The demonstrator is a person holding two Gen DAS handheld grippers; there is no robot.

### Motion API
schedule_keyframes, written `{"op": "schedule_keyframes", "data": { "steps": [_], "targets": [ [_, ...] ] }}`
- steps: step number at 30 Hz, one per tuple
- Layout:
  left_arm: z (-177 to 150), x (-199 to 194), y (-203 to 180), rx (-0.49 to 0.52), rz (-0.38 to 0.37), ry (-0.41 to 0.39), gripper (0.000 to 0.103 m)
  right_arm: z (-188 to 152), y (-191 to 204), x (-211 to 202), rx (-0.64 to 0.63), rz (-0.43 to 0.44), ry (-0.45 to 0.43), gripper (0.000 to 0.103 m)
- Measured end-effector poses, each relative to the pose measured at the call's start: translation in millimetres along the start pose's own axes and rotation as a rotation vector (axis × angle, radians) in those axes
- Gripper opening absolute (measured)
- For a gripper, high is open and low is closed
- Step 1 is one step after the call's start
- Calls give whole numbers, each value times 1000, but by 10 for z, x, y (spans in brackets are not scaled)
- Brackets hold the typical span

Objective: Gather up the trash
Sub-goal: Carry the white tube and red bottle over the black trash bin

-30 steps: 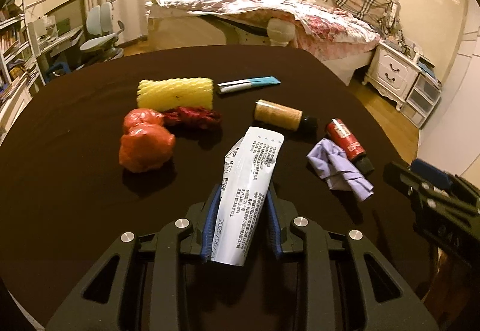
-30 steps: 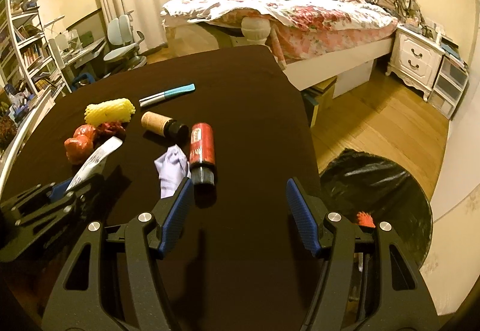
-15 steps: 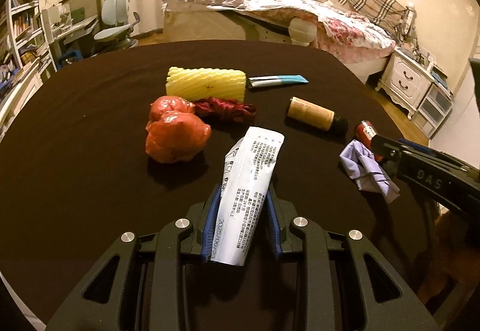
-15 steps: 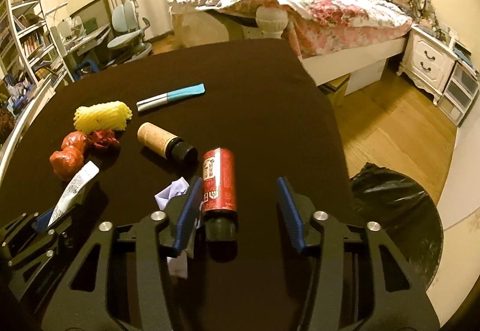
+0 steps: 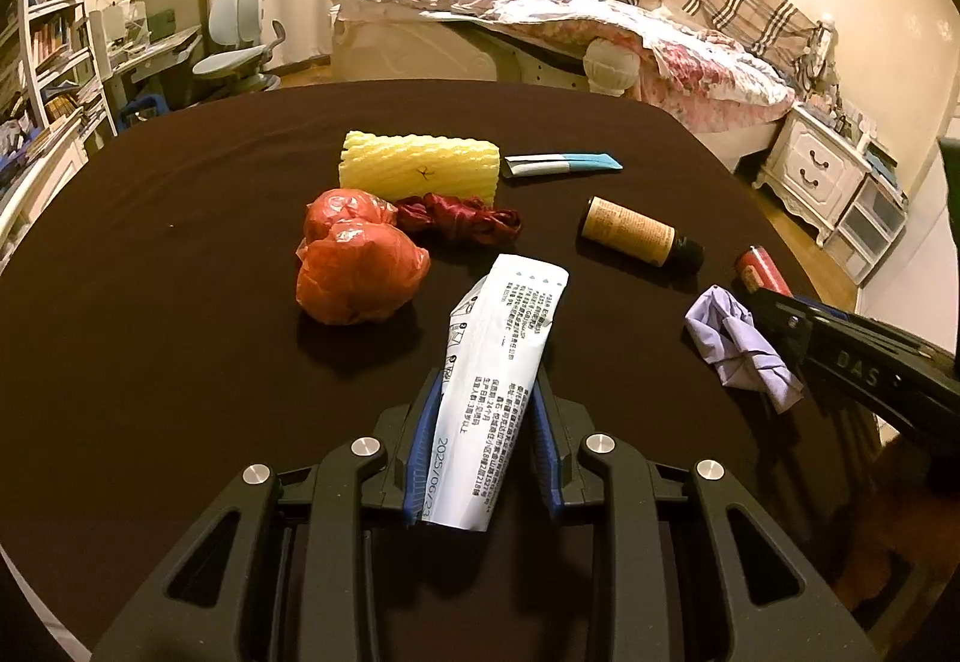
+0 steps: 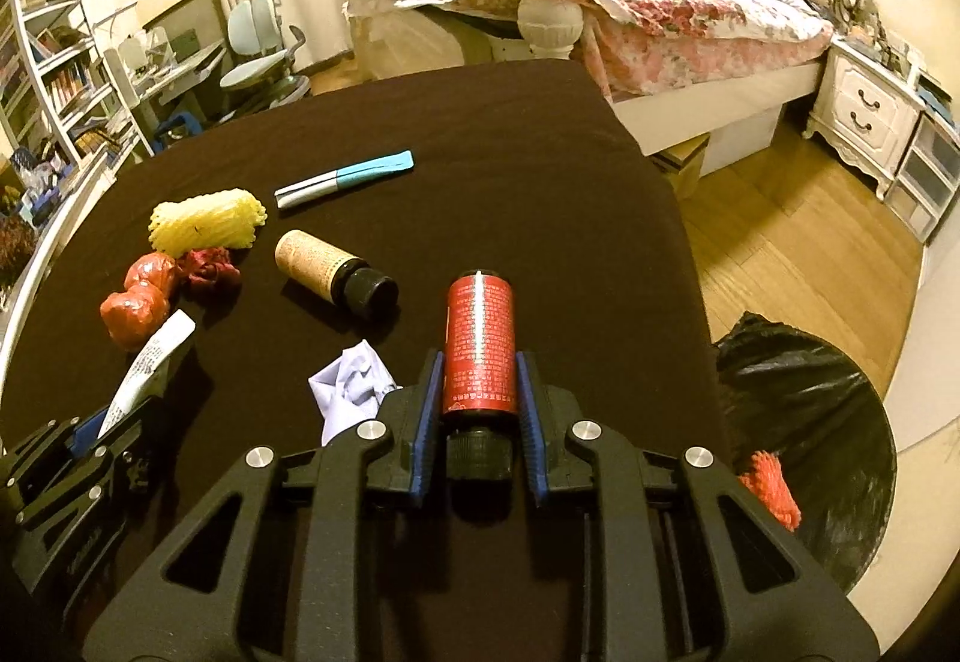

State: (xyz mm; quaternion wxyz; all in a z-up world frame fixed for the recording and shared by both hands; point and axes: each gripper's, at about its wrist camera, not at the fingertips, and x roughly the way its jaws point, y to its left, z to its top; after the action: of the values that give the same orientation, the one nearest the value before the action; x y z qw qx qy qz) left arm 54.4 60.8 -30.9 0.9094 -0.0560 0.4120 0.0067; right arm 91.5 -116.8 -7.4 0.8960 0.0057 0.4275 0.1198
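Left gripper (image 5: 485, 422) w/ blue pads is clamped narrow on a flattened white printed tube (image 5: 499, 386), which sticks fwd & up out of the jaws over the dark brown tablecloth-covered table (image 5: 180, 254). Right gripper (image 6: 478, 410) is closed snug around a red cylindrical bottle w/ black cap (image 6: 480, 344); cap end sits back btwn the pads, red body points fwd, low over the table nr its right edge. Just left of the right gripper lies a crumpled lilac paper wad (image 6: 351, 389), touching or nearly touching the gripper body; can't tell which. Farther back on the table: amber-brown labelled bottle w/ black cap (image 6: 333, 272) lying on its side, yellow foam fruit net (image 6: 207, 221), dark red crumpled wrapper (image 6: 210, 269) just in front of the net, orange-red knotted plastic bag (image 6: 141, 299) beside that wrapper, and a thin white-and-teal sachet (image 6: 345, 179) toward the far side. On the wood floor right of the table, a bin lined w/ black plastic bag (image 6: 804, 422) stands open, an orange-red foam net piece (image 6: 771, 491) inside nr its rim. Left-wrist view shows the right gripper's black body coming in from the right, next to the lilac wad.
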Motion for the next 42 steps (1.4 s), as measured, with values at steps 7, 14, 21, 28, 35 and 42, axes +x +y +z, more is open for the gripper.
{"op": "schedule_keyframes", "data": {
  "steps": [7, 14, 21, 28, 35, 42],
  "targets": [
    [-18, -68, -28, -13, -24, -10, 29, -114, -129, -223, 35, 2, -29, 23],
    [-30, -229, -202, 7, -62, -44, 29, -252, -336, -501, 63, -28, -68, 23],
    [-13, -358, -516, 44, -132, -64, 29, -400, -634, -744, 94, -105, -102, 23],
    [-2, -385, -1052, 141, -200, -83, 29, -557, -977, -867, 158, -154, -113, 23],
    [10, -347, -1605, 227, -271, -89, 29, -653, -1287, -972, 215, -199, -131, 23],
    [7, -217, -1949, 278, -300, -76, 29, -704, -1550, -984, 262, -223, -138, 23]
  ]
}}
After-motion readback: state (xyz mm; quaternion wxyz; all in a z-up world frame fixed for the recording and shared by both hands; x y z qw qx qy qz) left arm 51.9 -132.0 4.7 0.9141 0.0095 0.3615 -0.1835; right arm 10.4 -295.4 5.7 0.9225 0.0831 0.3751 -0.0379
